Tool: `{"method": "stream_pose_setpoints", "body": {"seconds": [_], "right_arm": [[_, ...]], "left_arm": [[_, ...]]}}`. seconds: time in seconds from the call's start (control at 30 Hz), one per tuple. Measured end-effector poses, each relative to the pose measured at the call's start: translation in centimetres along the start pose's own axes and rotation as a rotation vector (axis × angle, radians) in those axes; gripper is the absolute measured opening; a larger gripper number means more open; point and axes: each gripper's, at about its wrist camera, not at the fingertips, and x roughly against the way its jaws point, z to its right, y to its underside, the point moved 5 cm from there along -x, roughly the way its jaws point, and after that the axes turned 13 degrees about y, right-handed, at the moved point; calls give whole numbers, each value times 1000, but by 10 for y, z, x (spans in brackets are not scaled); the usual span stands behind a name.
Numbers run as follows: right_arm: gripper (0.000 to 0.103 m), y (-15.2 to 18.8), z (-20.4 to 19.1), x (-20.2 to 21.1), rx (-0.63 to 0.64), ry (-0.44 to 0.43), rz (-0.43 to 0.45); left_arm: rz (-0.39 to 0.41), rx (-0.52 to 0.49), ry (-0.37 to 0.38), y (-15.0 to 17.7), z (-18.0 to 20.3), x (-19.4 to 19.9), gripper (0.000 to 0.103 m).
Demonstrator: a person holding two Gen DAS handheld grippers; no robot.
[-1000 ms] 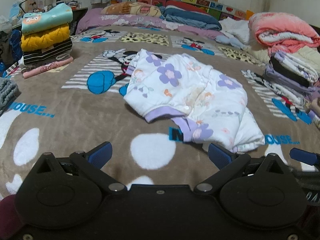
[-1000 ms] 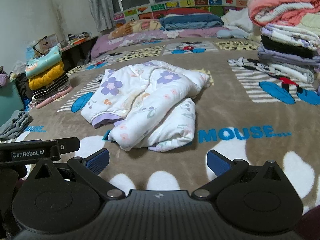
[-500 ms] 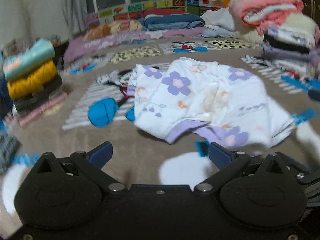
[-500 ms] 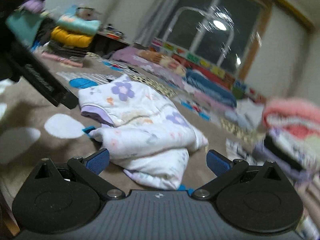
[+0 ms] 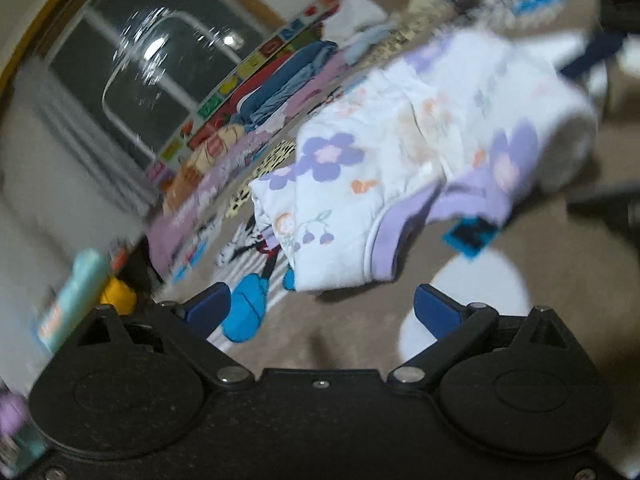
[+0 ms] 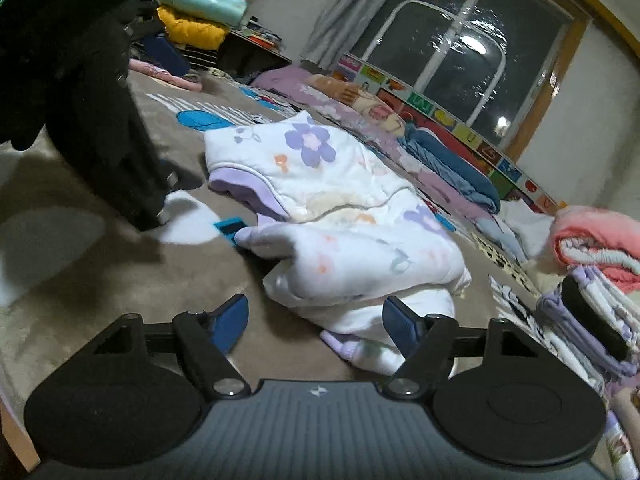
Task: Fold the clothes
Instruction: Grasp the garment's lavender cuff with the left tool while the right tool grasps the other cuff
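A white padded garment with purple flowers and lilac trim (image 5: pixel 404 168) lies rumpled on the brown Mickey Mouse blanket (image 5: pixel 540 280). My left gripper (image 5: pixel 322 308) is open and empty, tilted, just short of the garment's lilac-trimmed edge. In the right wrist view the same garment (image 6: pixel 344 216) lies in a loose bundle, and my right gripper (image 6: pixel 316 320) is open with its jaws at the garment's near end, a white fold lying between them. The left gripper's dark body (image 6: pixel 100 92) stands at the left of that view.
A stack of folded clothes, teal and yellow on top (image 6: pixel 196 12), stands at the far left. Another pile with a pink quilt (image 6: pixel 596 248) stands at the right. Rolled bedding (image 6: pixel 448 160) lines the far edge under the window.
Both grippers have swung and dropped closer to the garment. The left view has tilted sharply. The right gripper now reaches the garment's near end. Both stay open.
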Motion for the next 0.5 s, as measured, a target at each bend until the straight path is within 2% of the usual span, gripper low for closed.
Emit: {"method": "stream_pose_setpoints", "body": {"seconds": [0.1,0.17,0.27,0.37,0.5], "right_arm": [[70,-2,1,-6,-27,16,5],[69,-4,3,-10,-51,19,6],[61,-5,15,-17,-125,14,-5],[51,-7,36,-21,-214,25,-10],[44,-5,62,-25,-314,59,-16]], "left_arm": [[16,-138,-51,6,1,-3,98],[23,-166,-55,7,-5,-6,98],[34,-206,-46,5,-10,-14,95],[36,-259,-51,1,-12,-26,81],[60,-361,-79,-7,-9,-38,64]]}}
